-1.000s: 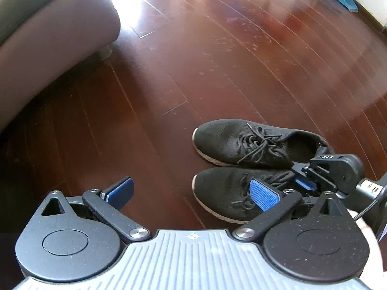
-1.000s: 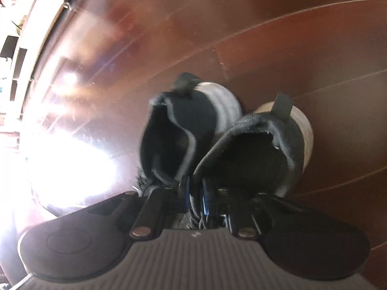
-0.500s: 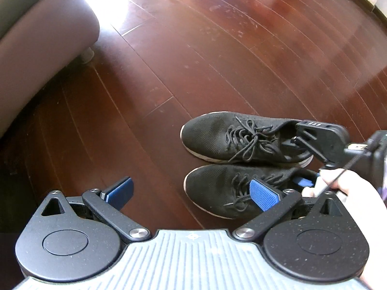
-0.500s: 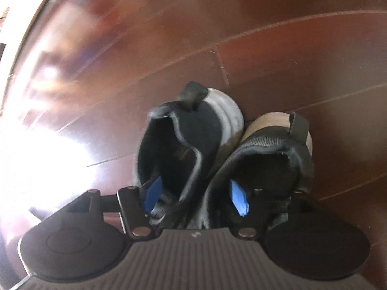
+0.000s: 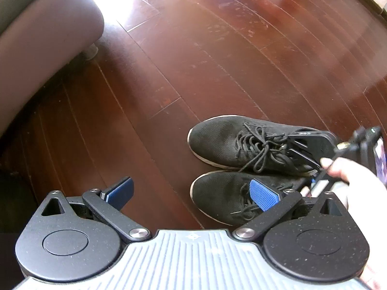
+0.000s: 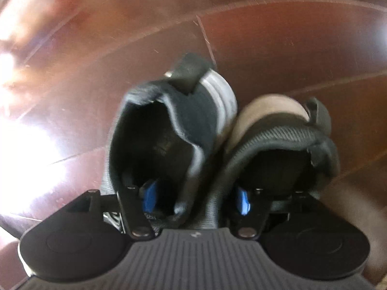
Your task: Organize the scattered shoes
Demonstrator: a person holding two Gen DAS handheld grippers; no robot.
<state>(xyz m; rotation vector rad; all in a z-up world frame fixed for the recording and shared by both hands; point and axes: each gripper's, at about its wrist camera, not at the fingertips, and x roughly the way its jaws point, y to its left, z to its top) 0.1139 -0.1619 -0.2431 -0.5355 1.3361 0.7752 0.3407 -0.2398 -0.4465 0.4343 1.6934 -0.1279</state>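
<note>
Right tool [image 6: 196, 199] jaws have just been opening off the black shoes' [image 5: 244, 164] inner collars, each finger inside a shoe mouth. I judge the pair placed, side by side on the floor [image 5: 217, 48] at lower right; my left tool [image 5: 191, 192] hangs apart, empty.

Likely home living room: dark hardwood floor [image 5: 217, 48], grey sofa [image 5: 43, 29], worn sneakers [image 5: 241, 145] on floor.

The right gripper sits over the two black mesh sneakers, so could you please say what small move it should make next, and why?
Probably lift the right gripper straight up and away. Its jaws have just been opening, with one finger inside each collar and no pad pressing. The two black mesh sneakers already lie side by side on the dark wooden floor.
</note>
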